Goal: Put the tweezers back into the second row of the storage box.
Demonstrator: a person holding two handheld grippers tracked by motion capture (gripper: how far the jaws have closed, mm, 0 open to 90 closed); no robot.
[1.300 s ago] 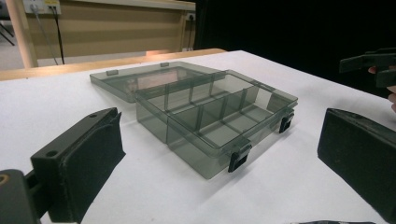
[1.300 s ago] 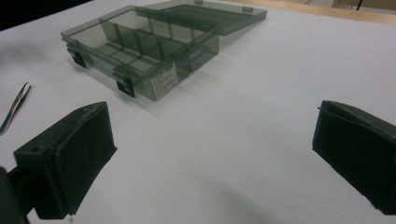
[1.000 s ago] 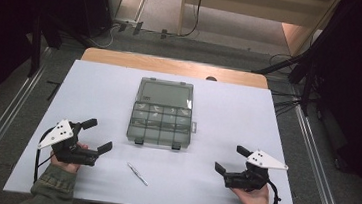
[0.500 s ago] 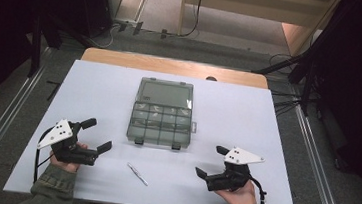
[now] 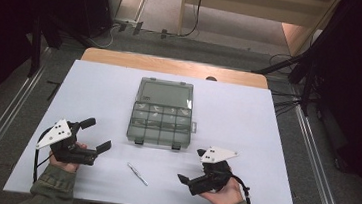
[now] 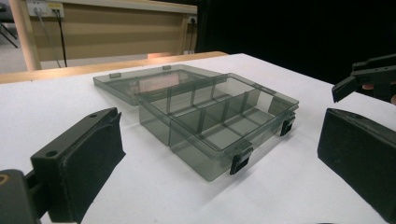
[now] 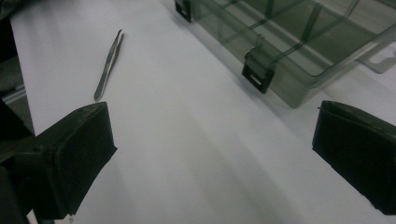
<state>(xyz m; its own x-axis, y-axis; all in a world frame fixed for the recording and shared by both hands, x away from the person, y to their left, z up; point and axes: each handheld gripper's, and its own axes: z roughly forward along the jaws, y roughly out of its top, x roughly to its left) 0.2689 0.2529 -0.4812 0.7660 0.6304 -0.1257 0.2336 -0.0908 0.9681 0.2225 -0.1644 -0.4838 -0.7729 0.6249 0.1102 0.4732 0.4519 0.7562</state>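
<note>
A smoky clear compartment box (image 5: pixel 160 125) lies open at the table's middle, its lid (image 5: pixel 166 93) flat behind it. The compartments look empty in the left gripper view, where the box (image 6: pixel 219 126) stands just ahead. Thin metal tweezers (image 5: pixel 138 173) lie on the white table in front of the box. My left gripper (image 5: pixel 96 134) rests left of the box, open and holding nothing. My right gripper (image 5: pixel 191 166) is open too, near the front edge, pointing left toward the tweezers (image 7: pixel 108 65), which lie ahead of its left jaw. The box's front latch (image 7: pixel 256 70) sits ahead to the right.
The white table top (image 5: pixel 267 125) ends in a wooden strip (image 5: pixel 172 65) at the far edge. Dark stands and cables (image 5: pixel 293 67) surround the table on the floor. The right gripper's jaw (image 6: pixel 369 77) shows far right in the left gripper view.
My right gripper has moved left along the front edge and turned toward the tweezers. The left gripper, the box and the tweezers have stayed put.
</note>
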